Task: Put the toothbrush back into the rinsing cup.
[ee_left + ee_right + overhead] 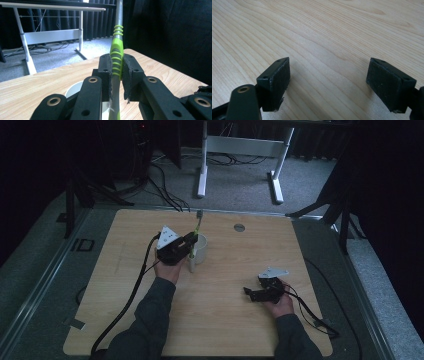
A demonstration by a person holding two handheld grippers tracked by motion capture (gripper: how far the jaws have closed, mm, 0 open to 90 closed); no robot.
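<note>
On wood-grain table, ribbed green handle.

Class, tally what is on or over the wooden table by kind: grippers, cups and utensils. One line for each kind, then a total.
Grippers: 2, the left gripper and the right gripper
Cups: 1, the white cup
Utensils: 1, the green-handled utensil, clamped in the left gripper over the cup
Total: 4
</note>
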